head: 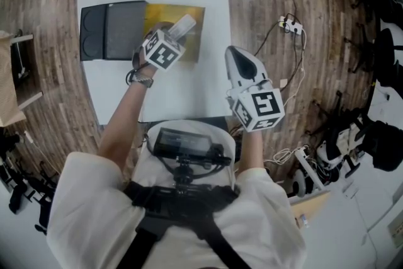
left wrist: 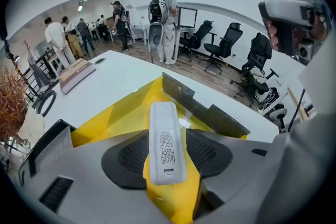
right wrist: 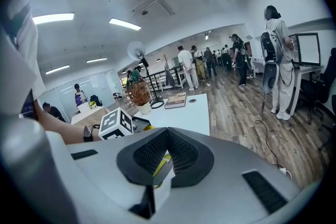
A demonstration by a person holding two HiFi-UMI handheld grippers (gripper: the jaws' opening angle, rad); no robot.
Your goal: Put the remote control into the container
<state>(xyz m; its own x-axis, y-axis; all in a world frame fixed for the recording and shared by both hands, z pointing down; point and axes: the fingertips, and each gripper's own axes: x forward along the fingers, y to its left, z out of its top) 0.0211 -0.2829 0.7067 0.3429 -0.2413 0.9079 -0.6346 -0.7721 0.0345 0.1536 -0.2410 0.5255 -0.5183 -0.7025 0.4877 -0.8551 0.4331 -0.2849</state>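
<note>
While my left gripper (left wrist: 167,157) clamps the remote (left wrist: 165,123), its small-print label faces up, unreadable. Its long axis runs along the jaws, far end over the yellow container (left wrist: 113,115). My right gripper's (right wrist: 167,152) 2 jaws are together, empty.

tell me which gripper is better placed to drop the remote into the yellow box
Left. The left gripper clamps the white remote and hangs right over the yellow box. The right gripper is shut on nothing, off by the right edge of the table.
</note>
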